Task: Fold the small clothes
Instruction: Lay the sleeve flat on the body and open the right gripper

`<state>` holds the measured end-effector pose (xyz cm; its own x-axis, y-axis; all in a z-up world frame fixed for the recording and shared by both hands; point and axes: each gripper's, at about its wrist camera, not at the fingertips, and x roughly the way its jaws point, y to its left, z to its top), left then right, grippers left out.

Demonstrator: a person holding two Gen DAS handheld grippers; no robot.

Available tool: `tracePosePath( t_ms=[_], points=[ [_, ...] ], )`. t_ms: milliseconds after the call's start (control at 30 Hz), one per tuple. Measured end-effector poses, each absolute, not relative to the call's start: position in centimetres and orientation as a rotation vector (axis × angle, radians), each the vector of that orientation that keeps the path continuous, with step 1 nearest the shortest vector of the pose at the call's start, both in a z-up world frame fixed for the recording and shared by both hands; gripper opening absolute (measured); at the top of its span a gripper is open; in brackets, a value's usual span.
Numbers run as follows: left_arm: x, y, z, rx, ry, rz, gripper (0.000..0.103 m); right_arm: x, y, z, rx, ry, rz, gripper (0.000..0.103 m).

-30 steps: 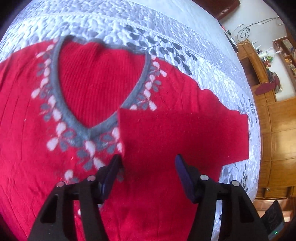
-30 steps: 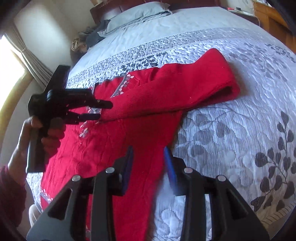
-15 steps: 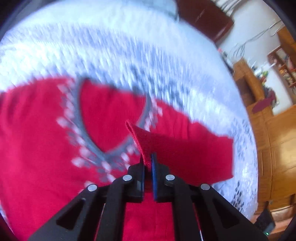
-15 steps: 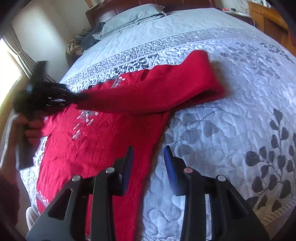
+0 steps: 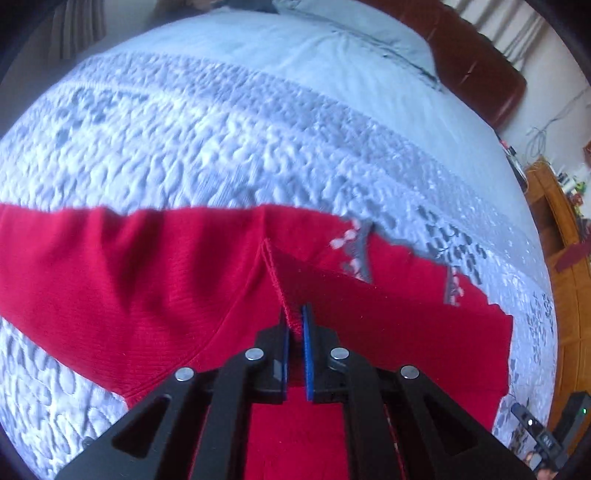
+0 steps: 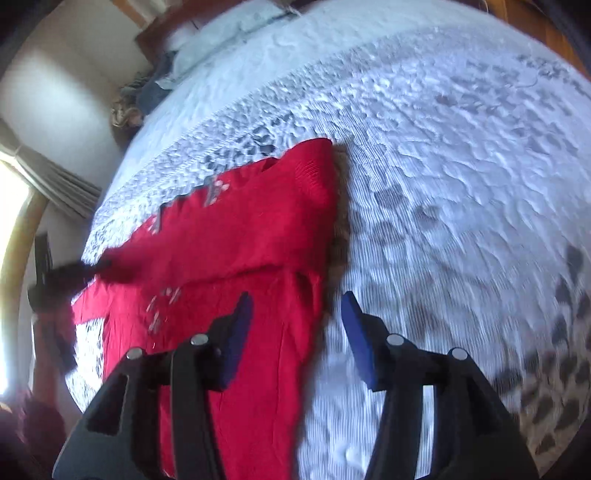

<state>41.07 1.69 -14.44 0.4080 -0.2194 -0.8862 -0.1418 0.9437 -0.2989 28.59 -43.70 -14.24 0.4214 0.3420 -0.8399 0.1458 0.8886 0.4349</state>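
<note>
A red knit sweater (image 5: 129, 280) with a grey V-neck and white leaf pattern lies on the quilted bed. My left gripper (image 5: 294, 325) is shut on the cuff of one sleeve (image 5: 369, 317) and holds it stretched over the sweater's chest, hiding most of the neckline. In the right wrist view the sweater (image 6: 229, 251) lies left of centre with the folded sleeve across it. My right gripper (image 6: 297, 325) is open and empty, above the sweater's right side edge. The left gripper (image 6: 74, 267) shows blurred at the far left.
The bed has a grey-white quilted cover (image 5: 221, 129) with leaf print. Pillows (image 5: 351, 33) and a brown headboard (image 5: 476, 74) are at the far end. Wooden cabinets (image 5: 569, 280) stand at the right. A window with curtain (image 6: 44, 184) is at the left.
My left gripper closed on the sleeve cuff and pulled it across the sweater's chest. My right gripper opened wider and moved closer to the sweater's side edge.
</note>
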Motion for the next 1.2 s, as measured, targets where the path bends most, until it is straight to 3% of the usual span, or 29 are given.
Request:
tracePosePath(
  t_ms=[200, 267, 367, 633, 700, 767, 867, 967, 1200],
  points=[
    [40.8, 2.4, -16.7, -0.336, 1.184, -0.040, 0.006, 34.2, -43.3, -17.2, 0.516, 1.292, 0.133, 0.047],
    [41.1, 2.5, -17.0, -0.323, 1.192, -0.042, 0.007, 35.1, -43.3, -18.0, 0.551, 1.332, 0.107, 0.022],
    [41.1, 2.4, -16.8, -0.295, 1.193, -0.045, 0.008, 35.2, -43.4, -17.8, 0.514, 1.351, 0.099, 0.008],
    [41.5, 1.4, -18.1, -0.217, 1.200, -0.022, 0.012, 35.3, -43.3, -18.8, 0.425, 1.404, 0.013, 0.008],
    [41.2, 1.9, -17.5, -0.247, 1.205, -0.037, 0.019, 35.1, -42.9, -18.1, 0.401, 1.390, 0.007, 0.013],
    [40.4, 2.7, -16.4, -0.266, 1.199, -0.034, 0.044, 34.5, -42.6, -17.0, 0.366, 1.372, -0.009, 0.025],
    [38.8, 5.0, -14.4, -0.246, 1.166, -0.017, 0.064, 33.4, -41.4, -14.9, 0.239, 1.326, -0.065, 0.026],
    [37.3, 8.9, -13.4, -0.224, 1.180, 0.032, 0.071, 32.1, -39.8, -13.1, 0.177, 1.298, -0.036, 0.026],
    [34.0, 22.2, -13.6, -0.303, 1.206, 0.306, 0.074, 31.9, -32.7, -12.6, 0.123, 1.329, 0.139, 0.032]
  ],
)
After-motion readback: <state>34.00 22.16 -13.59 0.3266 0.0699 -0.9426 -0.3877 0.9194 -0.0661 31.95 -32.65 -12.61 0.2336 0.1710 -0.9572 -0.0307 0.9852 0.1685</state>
